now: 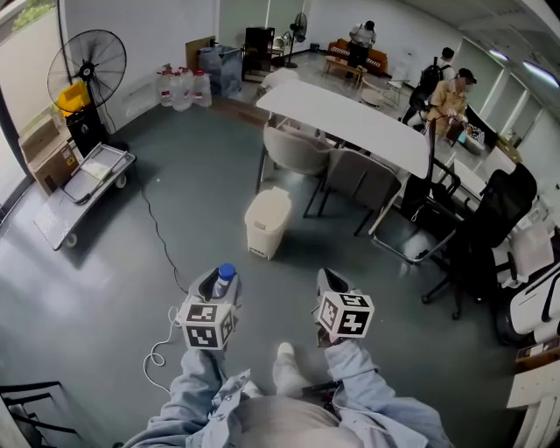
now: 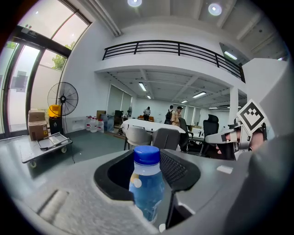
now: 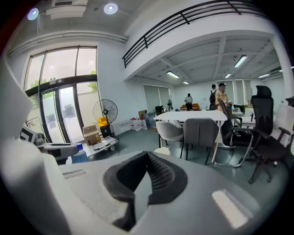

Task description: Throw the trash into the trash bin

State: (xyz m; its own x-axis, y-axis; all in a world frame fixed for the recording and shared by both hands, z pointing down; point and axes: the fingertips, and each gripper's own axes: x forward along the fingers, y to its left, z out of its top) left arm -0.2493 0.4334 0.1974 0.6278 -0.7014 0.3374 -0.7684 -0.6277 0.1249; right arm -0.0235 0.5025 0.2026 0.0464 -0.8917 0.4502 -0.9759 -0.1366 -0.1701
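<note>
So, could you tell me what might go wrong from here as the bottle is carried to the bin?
The trash bin looks lidded, so the bottle in the left gripper may bounce off unless the empty right gripper opens it. A cable trails across the floor near the path, a possible trip hazard.

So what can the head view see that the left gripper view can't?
Only the head view shows the cream trash bin on the floor ahead, the black cable trailing across the floor, and the person's own shoe.

Only the left gripper view shows the balcony railing and the ceiling lights overhead.

Both show the blue-capped bottle held in the jaws of the left gripper, the standing fan, the flat cart and the white table with its chairs.
</note>
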